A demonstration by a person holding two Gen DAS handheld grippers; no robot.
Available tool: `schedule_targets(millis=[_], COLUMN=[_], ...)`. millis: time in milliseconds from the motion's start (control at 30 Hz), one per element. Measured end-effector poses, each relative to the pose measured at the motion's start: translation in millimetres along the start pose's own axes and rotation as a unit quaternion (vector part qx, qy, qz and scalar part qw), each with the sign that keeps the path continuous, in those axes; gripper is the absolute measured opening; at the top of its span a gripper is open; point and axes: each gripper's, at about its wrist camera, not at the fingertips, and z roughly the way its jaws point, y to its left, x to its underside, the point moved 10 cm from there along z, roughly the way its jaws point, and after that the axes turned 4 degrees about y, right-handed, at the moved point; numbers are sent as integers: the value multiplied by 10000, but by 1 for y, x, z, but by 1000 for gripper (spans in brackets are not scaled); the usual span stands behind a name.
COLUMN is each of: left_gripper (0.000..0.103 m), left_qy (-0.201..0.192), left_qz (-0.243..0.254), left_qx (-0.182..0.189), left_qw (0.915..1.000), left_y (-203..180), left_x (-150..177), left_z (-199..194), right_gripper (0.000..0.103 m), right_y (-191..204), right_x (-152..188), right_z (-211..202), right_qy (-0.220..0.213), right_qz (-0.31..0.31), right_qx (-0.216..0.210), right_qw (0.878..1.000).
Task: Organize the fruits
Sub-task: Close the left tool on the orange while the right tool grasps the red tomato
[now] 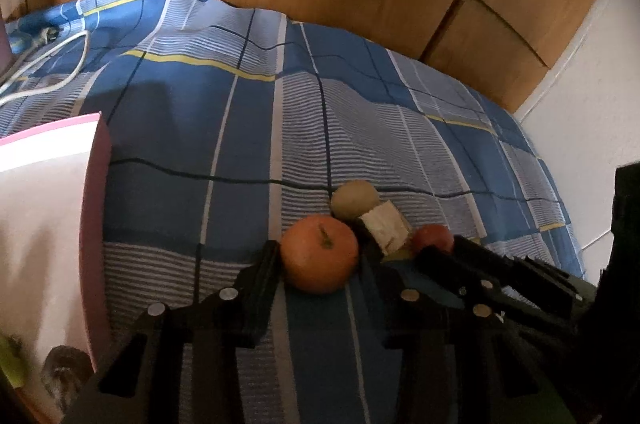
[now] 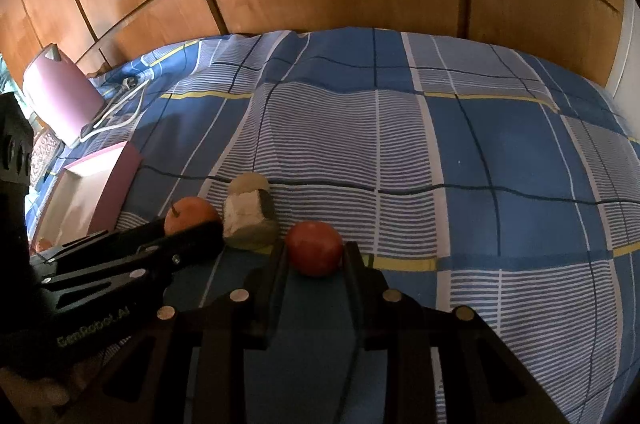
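Left wrist view: found the left gripper [image 1: 320,250] closed on the orange fruit [image 1: 319,258], a finger against each side, as far as could be judged. Found the fruit still resting on the blue checked bedspread [image 1: 240,128], not lifted. Noted just beyond it a pale round fruit [image 1: 355,199] and a pale blocky piece [image 1: 386,226], the two touching, nature of the block not determined.

Right wrist view: found the right gripper [image 2: 316,254] clamped on the red fruit [image 2: 314,249], pads pressed to both flanks, the fruit likewise low on the bedspread. Saw both tools side by side, close together, each on its own fruit.

Located an open pink box [image 2: 120,180] to the left, near the orange fruit but apart from it; judged it the likely destination. Made out something small and reddish at its near end, too dim to identify; could not confirm any fruit already stowed.

Assessed progress as early: two fruits gripped, none visibly delivered. Judged remaining: lifting and carrying both, placing them, then dealing with the pale round fruit and possibly the block. Flagged a risk of the neighbours rolling on the soft cloth once either fruit came away.
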Motion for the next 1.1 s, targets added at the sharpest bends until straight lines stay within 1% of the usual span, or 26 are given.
schedule_targets(millis=[300,500,633,833,933,1100], left_gripper=[39,39,39,39,39,39], left_qy=[-47,-94,-165,-224,-256,-326], left_qz=[81,191,278,339,304,353], left_qx=[-197,-287,-423,-562,-563,-623], left_qw=[9998,9994,9986,9976,9976,9969], left_y=[-3,-8,-11,-14,-13,-14], left_x=[23,41,49,52,53,54], left_z=[-14,-25,-29,-30,-30,-32], right_gripper=[28,28,28,27,27,27], right_y=[8,8,6,4,4,4], right_x=[11,25,34,47,52,53], right_z=[-6,-15,-21,-27,-26,-25], right_qy=[86,198,234,295,342,342], right_qz=[-162,-93,-114,-76,-87,-85], right_qx=[6,-29,21,-15,-37,-42], right_qw=[9998,9998,9997,9995,9994,9994])
